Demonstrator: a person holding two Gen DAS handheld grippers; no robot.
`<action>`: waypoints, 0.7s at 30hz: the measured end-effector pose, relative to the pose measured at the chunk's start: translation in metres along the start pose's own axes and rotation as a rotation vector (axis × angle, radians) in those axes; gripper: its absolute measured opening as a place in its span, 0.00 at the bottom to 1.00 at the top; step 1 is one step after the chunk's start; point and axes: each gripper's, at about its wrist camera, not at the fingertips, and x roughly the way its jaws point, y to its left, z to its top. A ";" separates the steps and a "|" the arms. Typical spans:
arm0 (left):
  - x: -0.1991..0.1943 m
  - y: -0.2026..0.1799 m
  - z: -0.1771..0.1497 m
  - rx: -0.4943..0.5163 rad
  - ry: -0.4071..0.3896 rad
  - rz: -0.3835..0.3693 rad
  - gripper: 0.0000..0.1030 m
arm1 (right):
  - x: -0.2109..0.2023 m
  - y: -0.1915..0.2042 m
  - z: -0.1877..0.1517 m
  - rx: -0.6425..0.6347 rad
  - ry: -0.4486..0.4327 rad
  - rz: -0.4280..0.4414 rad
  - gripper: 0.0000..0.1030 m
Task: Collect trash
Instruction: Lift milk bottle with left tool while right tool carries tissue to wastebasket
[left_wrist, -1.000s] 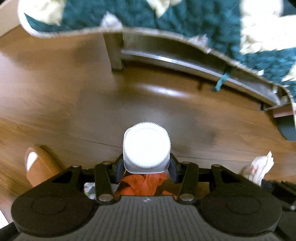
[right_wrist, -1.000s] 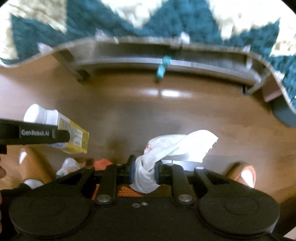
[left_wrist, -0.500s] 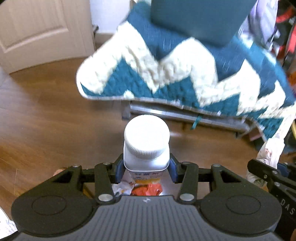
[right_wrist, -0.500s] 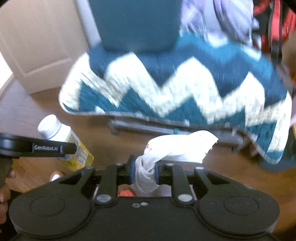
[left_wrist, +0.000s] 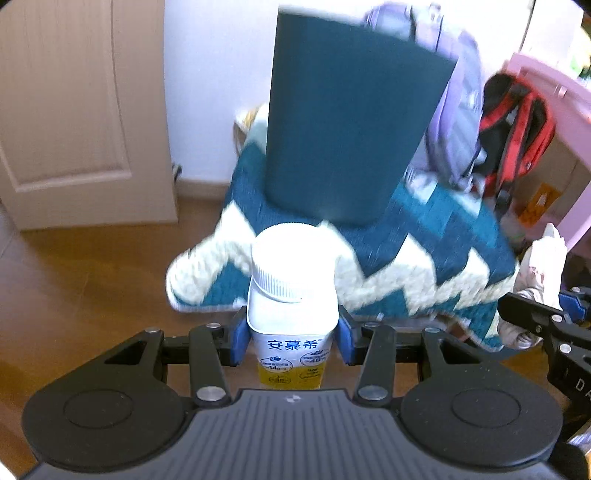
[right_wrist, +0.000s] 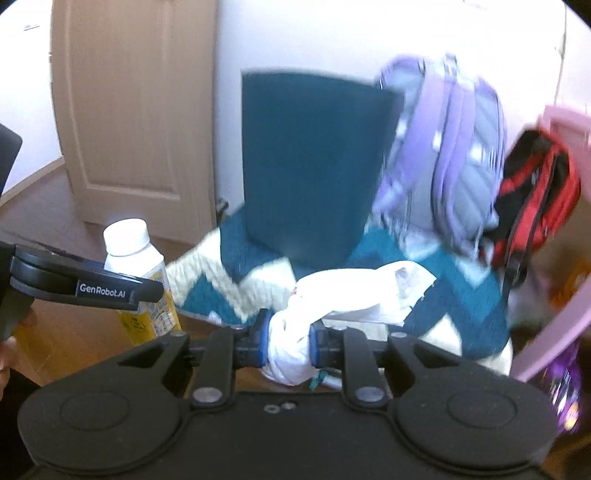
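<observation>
left claw (left_wrist: 291, 334) grips a white-capped yellow bottle (left_wrist: 291, 317); right claw (right_wrist: 286, 341) pinches crumpled white tissue (right_wrist: 351, 295).

The bottle (left_wrist: 291, 314) looks like smooth white plastic with a ribbed cap and a glossy printed label. The tissue (right_wrist: 332, 302) is crumpled soft paper. The blanket (left_wrist: 424, 258) is quilted cloth, and the floor (left_wrist: 74, 288) is shiny wood.

bottle (left_wrist: 293, 325) base: hidden behind the left hand-held gripper (left_wrist: 291, 338) body
tissue (right_wrist: 332, 310) lower end: hidden likewise
backpacks (right_wrist: 454, 155): motion-blurred
purple packet (right_wrist: 563, 387): cut off, unreadable
</observation>
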 end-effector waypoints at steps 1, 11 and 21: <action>-0.008 0.000 0.007 0.002 -0.022 -0.006 0.45 | -0.006 -0.001 0.009 -0.016 -0.020 0.000 0.18; -0.061 -0.007 0.080 0.028 -0.191 -0.040 0.44 | -0.028 -0.011 0.086 -0.113 -0.160 -0.026 0.18; -0.085 -0.007 0.176 0.031 -0.322 -0.037 0.44 | -0.019 -0.036 0.161 -0.163 -0.235 -0.054 0.18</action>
